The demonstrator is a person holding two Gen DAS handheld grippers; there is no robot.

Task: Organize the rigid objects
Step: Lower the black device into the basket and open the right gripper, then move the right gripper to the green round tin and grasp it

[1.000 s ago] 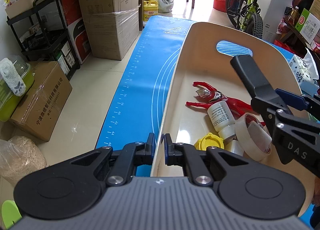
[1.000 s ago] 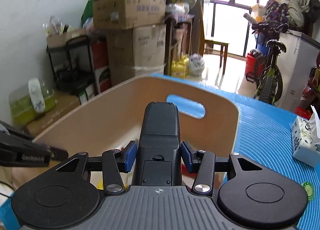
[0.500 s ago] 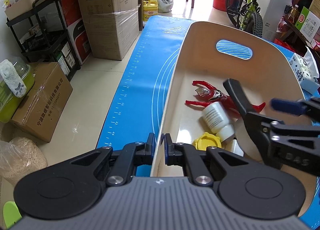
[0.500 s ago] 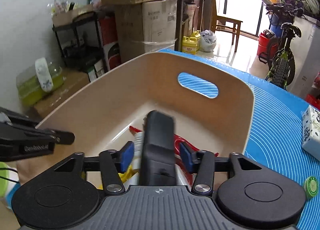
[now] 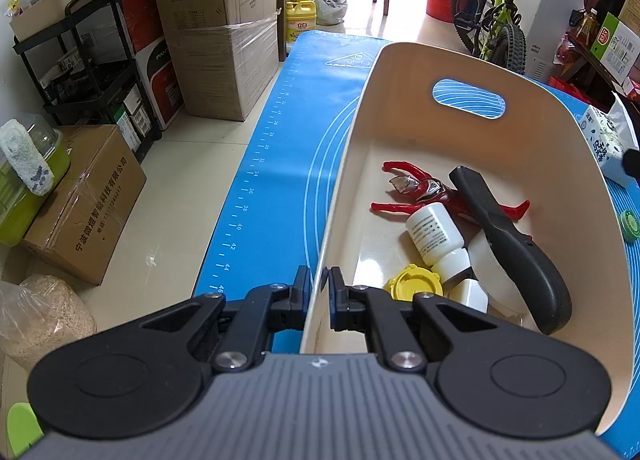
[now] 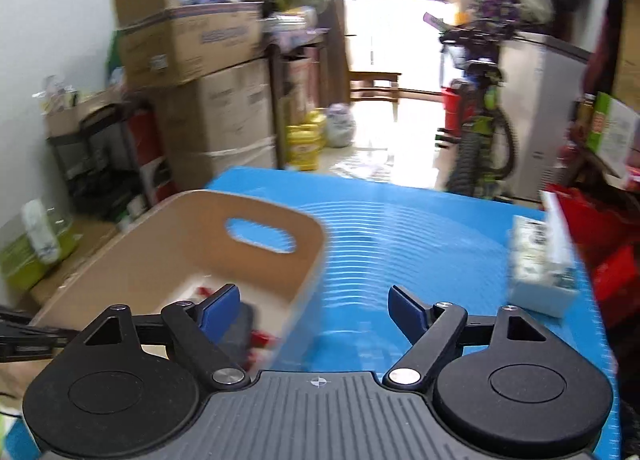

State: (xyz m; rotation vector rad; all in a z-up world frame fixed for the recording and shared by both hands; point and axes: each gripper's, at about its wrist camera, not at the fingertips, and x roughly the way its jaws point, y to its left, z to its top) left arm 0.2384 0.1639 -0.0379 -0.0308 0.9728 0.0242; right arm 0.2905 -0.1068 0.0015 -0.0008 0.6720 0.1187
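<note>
A beige bin with a handle slot stands on the blue mat. My left gripper is shut on the bin's near left wall. Inside lie a black remote-like handset, a red toy figure, a white bottle and a yellow cap. In the blurred right wrist view my right gripper is open and empty, above the mat just right of the bin.
A tissue pack lies on the mat's right side, also in the left wrist view, with a small green disc nearby. Cardboard boxes, a black shelf and a bicycle stand on the floor around the table.
My right gripper lowered the black handset into the bin, opened and let it go, then pulled out to the right. My left gripper kept its hold on the bin wall.
</note>
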